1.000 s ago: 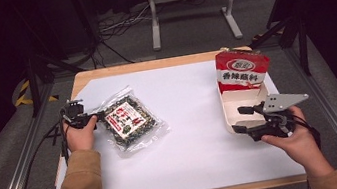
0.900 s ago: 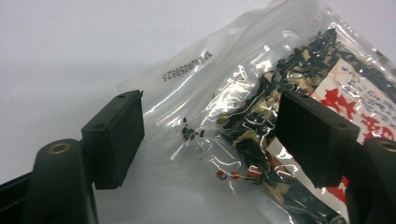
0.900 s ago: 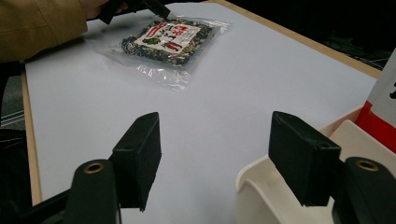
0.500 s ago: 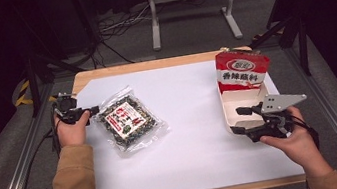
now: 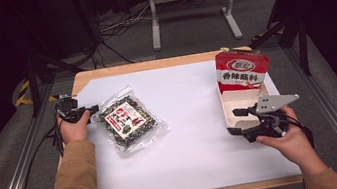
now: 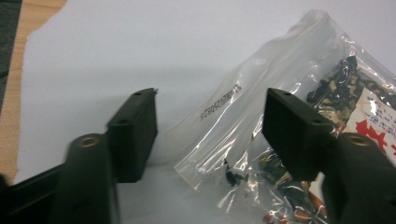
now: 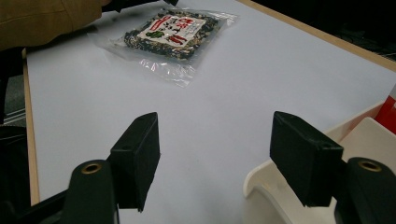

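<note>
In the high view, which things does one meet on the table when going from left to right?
Left tool → clear bag of dark snack → bare white sheet → open red and white box → right tool.

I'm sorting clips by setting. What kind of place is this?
Probably a lab or studio set up for recording handling tasks, not a home. A wooden table under a white sheet stands between dark metal rails, loose black cables lie on the grey floor, and dark curtains hang behind.
</note>
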